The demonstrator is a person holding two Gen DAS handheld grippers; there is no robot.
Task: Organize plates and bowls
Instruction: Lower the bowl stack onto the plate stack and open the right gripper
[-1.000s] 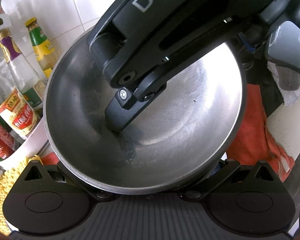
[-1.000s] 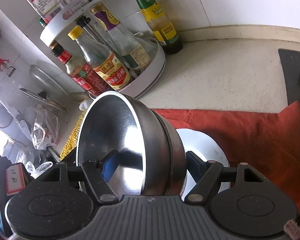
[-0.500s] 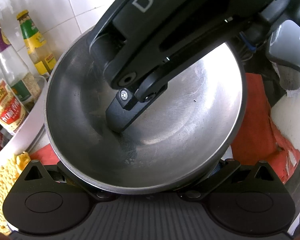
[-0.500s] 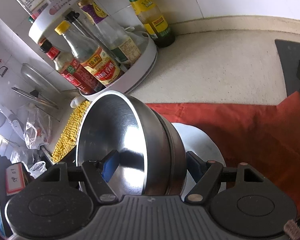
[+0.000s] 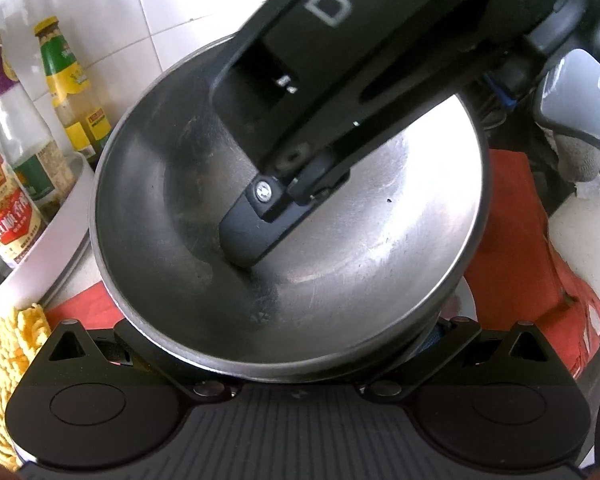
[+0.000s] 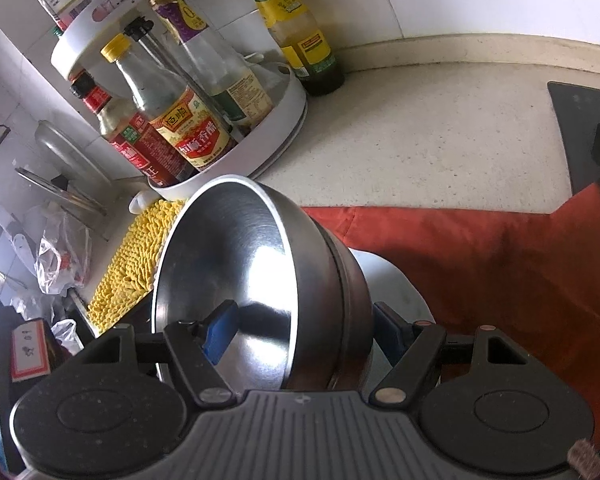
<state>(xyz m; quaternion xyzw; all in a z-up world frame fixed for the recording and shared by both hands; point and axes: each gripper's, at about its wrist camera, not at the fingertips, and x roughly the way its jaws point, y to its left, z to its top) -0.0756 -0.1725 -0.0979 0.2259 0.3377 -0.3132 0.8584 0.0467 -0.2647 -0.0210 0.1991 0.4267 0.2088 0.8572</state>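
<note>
Right hand-held gripper [image 6: 300, 330] is clamped across the steel bowl [image 6: 240, 280], blue-padded finger [image 6: 220, 332] pressed inside the basin, the other finger outside against the wall. The bowl is tipped on its side, mouth turned leftward, up off the counter [image 6: 440, 128]. From the left wrist view, that same bowl [image 5: 380, 260] fills the frame, the right tool's finger [image 5: 256, 236] planted on the basin floor. The left hand-held gripper [image 5: 296, 360] sits right under the rim; whether it grips, I can't tell, the fingers are hidden. Below the bowl lies a white plate [image 6: 392, 280] on a red cloth [image 6: 480, 248]. A yellow mat [image 6: 136, 256] is just left; bottles [image 6: 188, 120] stand in a white rack [image 6: 276, 128] behind.
</note>
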